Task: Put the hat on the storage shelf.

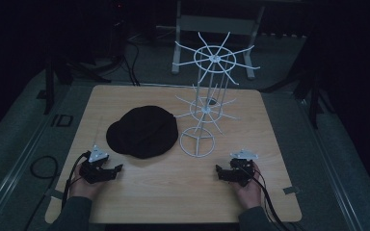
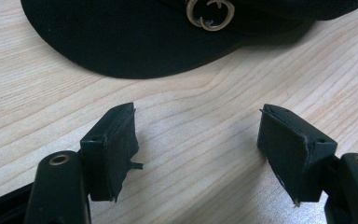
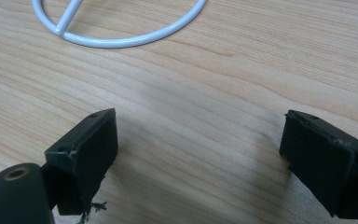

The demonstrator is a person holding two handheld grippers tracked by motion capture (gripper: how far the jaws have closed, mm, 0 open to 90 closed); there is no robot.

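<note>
A black cap (image 1: pixel 143 131) lies flat on the wooden table (image 1: pixel 139 192), left of centre. Its brim and a gold ring emblem (image 2: pixel 210 14) appear in the left gripper view. A white wire rack (image 1: pixel 207 103) with two tiers of spokes stands right of the cap on a round base ring (image 3: pixel 116 39). My left gripper (image 1: pixel 117 169) rests near the front left, just short of the cap, jaws open over bare wood (image 2: pixel 198 126). Near the front right, the right gripper (image 1: pixel 218 171) is open too, with the base ring a short way ahead (image 3: pixel 200 135).
The table's front edge runs just behind both hands. Cables (image 1: pixel 270 207) trail from the grippers off the front. Around the table the floor is dark, with stand legs (image 1: pixel 183 48) and cables (image 1: pixel 130 62) beyond the far edge.
</note>
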